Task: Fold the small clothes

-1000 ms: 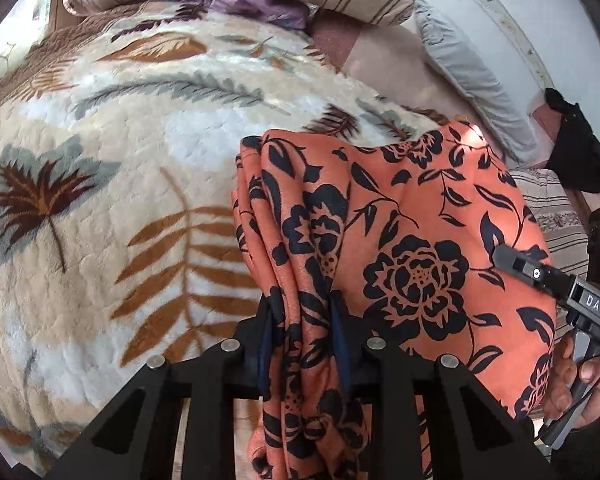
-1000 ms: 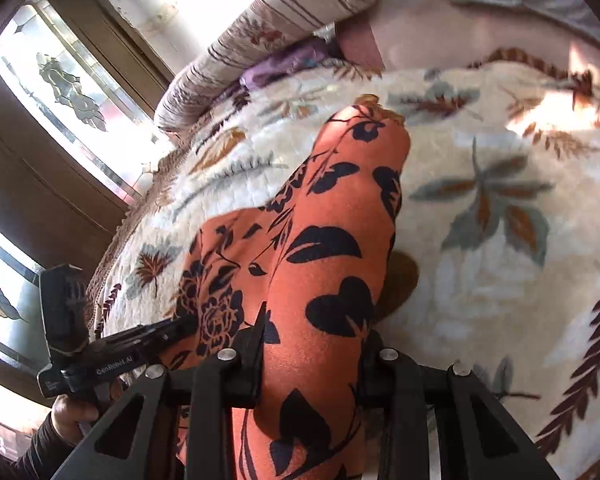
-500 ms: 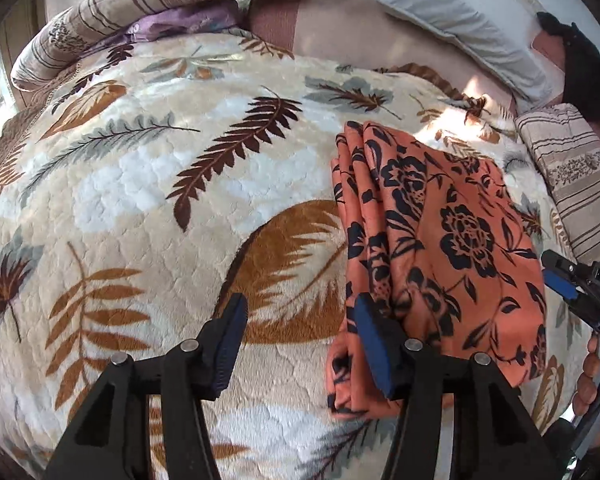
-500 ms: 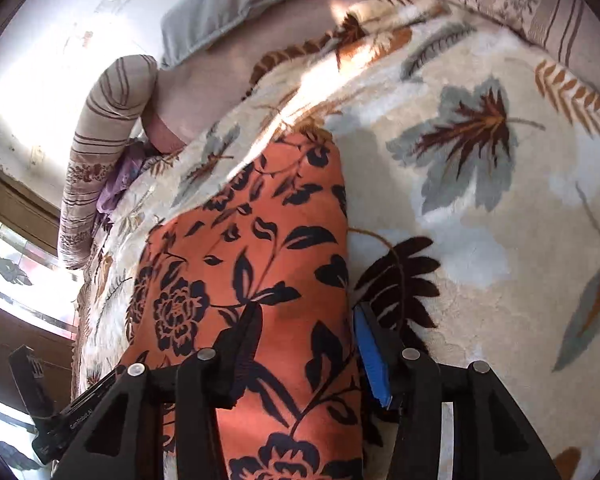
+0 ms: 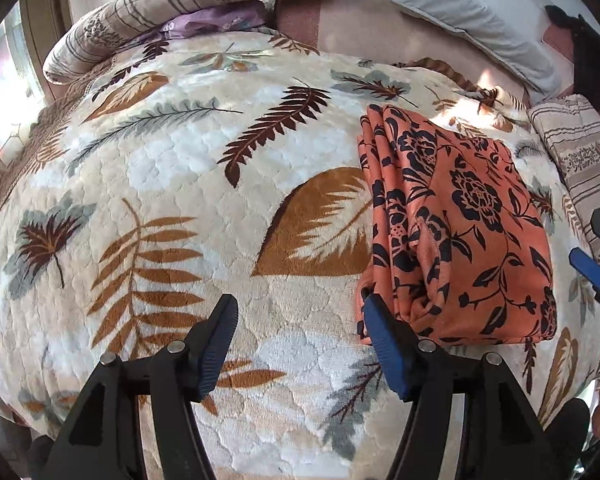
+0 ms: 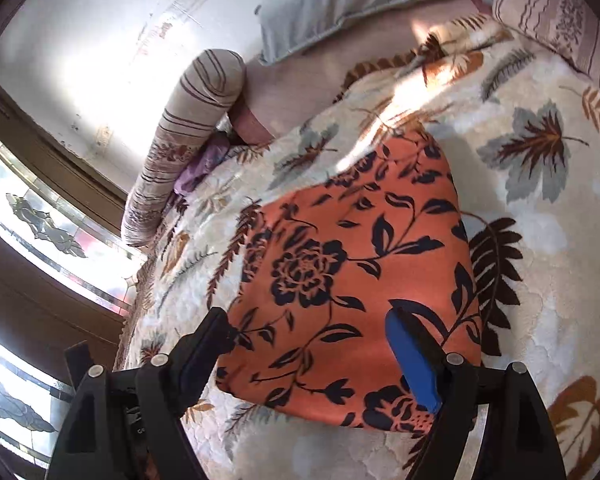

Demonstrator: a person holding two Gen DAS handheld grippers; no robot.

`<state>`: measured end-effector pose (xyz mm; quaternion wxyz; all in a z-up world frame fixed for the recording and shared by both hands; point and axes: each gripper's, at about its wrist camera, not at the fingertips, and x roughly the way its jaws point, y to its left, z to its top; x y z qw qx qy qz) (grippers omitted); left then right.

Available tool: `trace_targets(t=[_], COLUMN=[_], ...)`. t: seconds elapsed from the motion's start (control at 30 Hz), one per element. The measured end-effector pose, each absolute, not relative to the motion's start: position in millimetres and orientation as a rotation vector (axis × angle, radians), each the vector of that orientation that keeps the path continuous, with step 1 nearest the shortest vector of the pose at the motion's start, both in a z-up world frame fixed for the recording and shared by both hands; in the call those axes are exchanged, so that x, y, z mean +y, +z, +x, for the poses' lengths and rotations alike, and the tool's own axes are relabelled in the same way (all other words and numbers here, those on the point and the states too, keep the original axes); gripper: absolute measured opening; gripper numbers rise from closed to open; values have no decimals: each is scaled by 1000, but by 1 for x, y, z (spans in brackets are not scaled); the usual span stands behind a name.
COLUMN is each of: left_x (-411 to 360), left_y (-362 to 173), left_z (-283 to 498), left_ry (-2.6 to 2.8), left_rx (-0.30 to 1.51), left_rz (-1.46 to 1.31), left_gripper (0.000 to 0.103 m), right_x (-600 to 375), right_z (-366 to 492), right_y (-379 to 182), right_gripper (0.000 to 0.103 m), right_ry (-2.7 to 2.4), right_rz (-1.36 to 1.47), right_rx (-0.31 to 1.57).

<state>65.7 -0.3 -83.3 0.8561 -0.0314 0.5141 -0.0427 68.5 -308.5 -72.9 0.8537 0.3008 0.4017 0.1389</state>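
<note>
Bed: leaf-print blanket point(image 5: 172, 184) under folded orange floral garment point(image 5: 460, 232).
Change: left gripper point(image 5: 300, 340) and right gripper point(image 6: 312, 356) have let go, jaws opening, empty.
Meaning: fold looks finished.

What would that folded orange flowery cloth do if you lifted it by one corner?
The orange cloth would probably sag and unfold: its layered edges already ripple loosely along one side. It looks thin and light, since it barely dents the plush leaf-print blanket. It likely won't slide easily, because that fleecy surface should grip it.

Orange garment point(image 5: 460, 232) with black flowers; cream blanket point(image 5: 180, 200) with brown leaves.
</note>
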Motion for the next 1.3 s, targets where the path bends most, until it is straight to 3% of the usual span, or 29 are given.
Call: trace_targets(t=[0.07,0.17,0.27,0.37,0.4,0.53,0.67,0.8,0.93,1.3], left_x=[4,9,14,16,15,14,12,-1,-20,-62], left_y=[-80,-70,-54,-46,-45,-40,-34,-25,-18,-6], left_z=[59,46,31,25,23,17,12,10,9,13], left_ry=[-85,-82,-74,-57,-64,-72,-39,-40,-42,-122], left_rx=[1082,1073,1032,1004,1007,1009,974,912,885,882], left_rz=[-81,-80,-71,-74,-76,-72,-50,-10,36,56], left_gripper=[66,66,75,77,77,77,86,88,97,97], right_x=[-297,-285,-286,-283,-283,-294,-296,-285,-270,-274], right_z=[67,77,61,47,46,68,40,3,-25,-41], right_y=[-83,-138,-112,-78,-78,-137,-84,-51,-51,-46], right_gripper=[92,89,91,91,97,98,99,99,99,99], right_ry=[355,291,290,283,266,132,178,137,51,1], right_rz=[646,657,694,628,607,572,582,464,289,119], right_rx=[877,1071,954,827,811,1030,870,780,796,808])
